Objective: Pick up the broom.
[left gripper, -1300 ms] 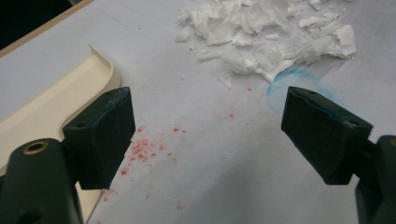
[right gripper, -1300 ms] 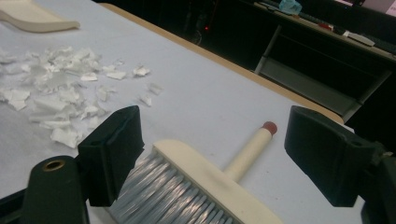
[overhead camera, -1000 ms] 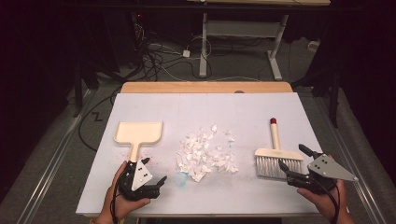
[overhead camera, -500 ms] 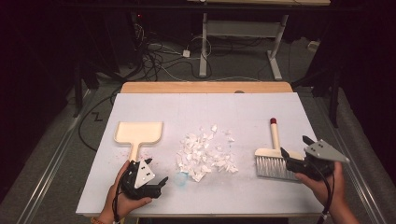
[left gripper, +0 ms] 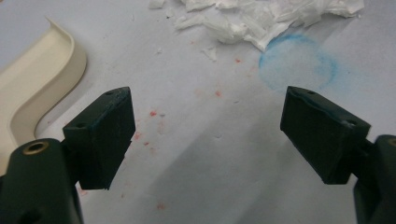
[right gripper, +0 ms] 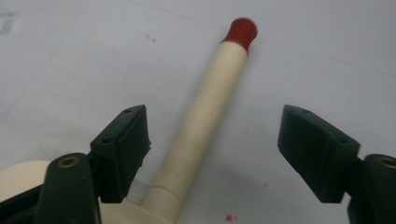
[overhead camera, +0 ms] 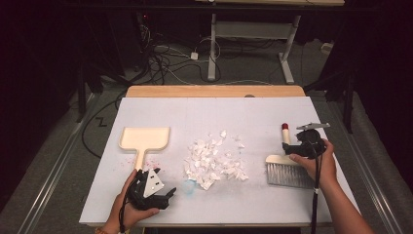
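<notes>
Jaws of the right gripper (right gripper: 212,140) stand wide apart, one on each side of the hand brush's (overhead camera: 288,163) cream handle (right gripper: 205,112), with clear gaps both ways and no contact. That handle runs away from the camera to a red end cap (right gripper: 240,29). From the high view, the brush lies near the right edge of the white table (overhead camera: 243,112), its grey bristles (overhead camera: 287,175) toward the person and the red cap pointing away; the right gripper (overhead camera: 306,144) sits over the handle, just above the brush head.

Left of the brush, at mid-table, lies a loose pile of white paper scraps (overhead camera: 214,161), with a faint blue ring mark (left gripper: 298,63) beside its near edge. Farther left lies a cream dustpan (overhead camera: 143,140), its handle pointing toward the person. The left gripper (overhead camera: 151,187) rests low near the front edge, just beyond the dustpan handle's end; its jaws are also spread wide over bare tabletop with small red specks (left gripper: 153,113), holding nothing, the dustpan's rim (left gripper: 44,88) off to one side.
</notes>
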